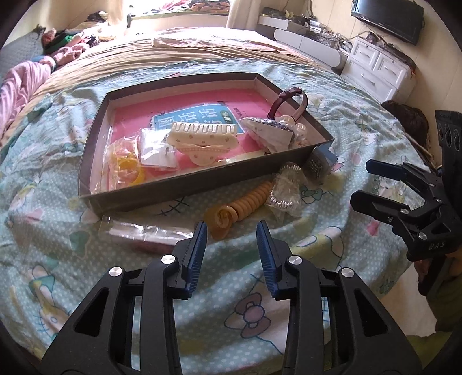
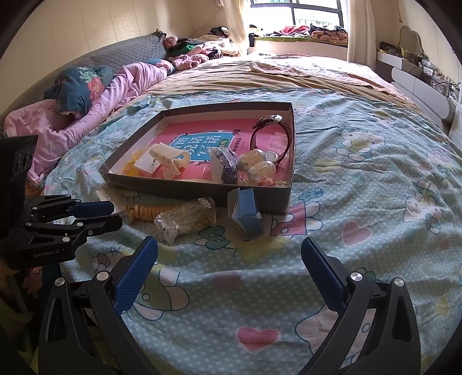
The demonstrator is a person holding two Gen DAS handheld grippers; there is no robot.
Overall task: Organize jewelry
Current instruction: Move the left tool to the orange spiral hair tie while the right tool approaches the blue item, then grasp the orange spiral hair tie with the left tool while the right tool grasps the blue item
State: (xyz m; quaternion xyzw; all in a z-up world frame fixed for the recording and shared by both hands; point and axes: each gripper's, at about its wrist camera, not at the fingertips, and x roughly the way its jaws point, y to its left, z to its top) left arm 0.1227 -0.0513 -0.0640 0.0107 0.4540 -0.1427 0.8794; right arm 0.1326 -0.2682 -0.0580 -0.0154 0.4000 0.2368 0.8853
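A shallow dark cardboard tray (image 1: 184, 184) (image 2: 161, 184) lies on the bed over a pink book. In it are a cream hair claw (image 1: 202, 141) (image 2: 170, 161), a yellow bagged item (image 1: 127, 167), a burgundy watch (image 1: 288, 101) (image 2: 271, 129), a beaded clip (image 1: 271, 132) and pearl-like balls (image 2: 257, 170). In front of the tray lie an orange spiral hair tie (image 1: 239, 207) (image 2: 147, 212), a bagged bracelet (image 1: 284, 190) (image 2: 184, 222), a blue box (image 2: 248, 216) (image 1: 320, 164) and a flat clear packet (image 1: 144, 230). My left gripper (image 1: 232, 228) (image 2: 106, 213) is open just short of the spiral tie. My right gripper (image 2: 229, 245) (image 1: 361, 181) is open and empty.
The bed has a teal cartoon-print sheet (image 2: 361, 202) with a tan blanket (image 2: 274, 78) behind it. Pink bedding and pillows (image 2: 86, 106) lie at the far left. A white dresser (image 1: 375, 66) and a TV (image 1: 389, 17) stand to the right of the bed.
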